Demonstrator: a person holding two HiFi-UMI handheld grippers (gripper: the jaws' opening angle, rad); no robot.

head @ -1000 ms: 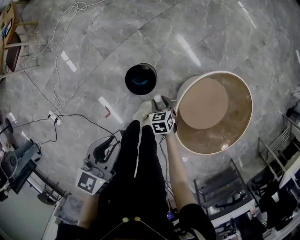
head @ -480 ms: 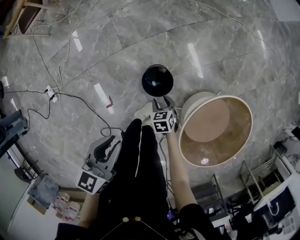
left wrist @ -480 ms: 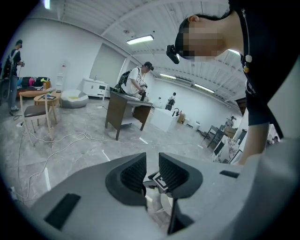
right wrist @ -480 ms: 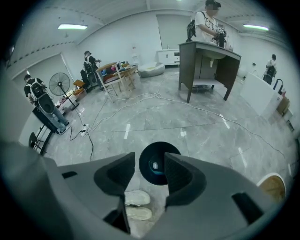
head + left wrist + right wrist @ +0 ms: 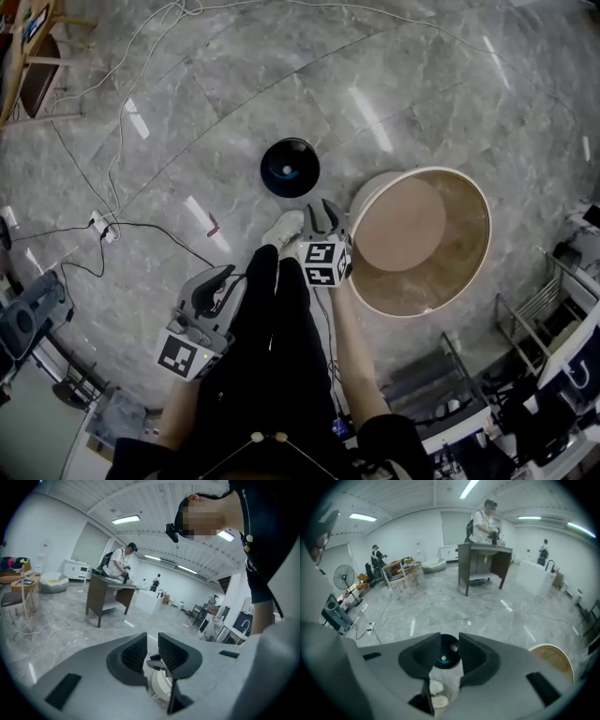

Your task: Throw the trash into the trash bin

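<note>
— If those 2 pale bits (image 5: 453, 648) down in the trash bin (image 5: 302, 184) are the trash, is the throw done?

— I'd judge so. They lie on the bin's bottom, straight ahead of the right gripper (image 5: 449, 643) and below its tips, seen through the gap between its jaws. Those jaws have just been closing, yet they stand apart with nothing between the pads. It is released and empty.

— So what makes this step go well?

— Hold the gripper above the rim and clear of it, so the bin isn't knocked. Look down between the jaws to check that no scrap clings to a pad. Check too that none sits on the floor (image 5: 187, 112) beside the bin.

— Which way does the trash point?

— Too small to tell. I can't make out a long axis on either bit. As for the bin, it stands upright with its mouth up toward the gripper and its axis vertical.

— And the other hand?

— The left gripper (image 5: 152, 641) hangs to the left of the right one, nearer the person. Its jaws are a narrow slit apart, gripping nothing.

— Around them?

— White shoes (image 5: 436, 686) sit under the right gripper, nearer than the bin, and 1 round table (image 5: 469, 234) stands just to its right.
</note>
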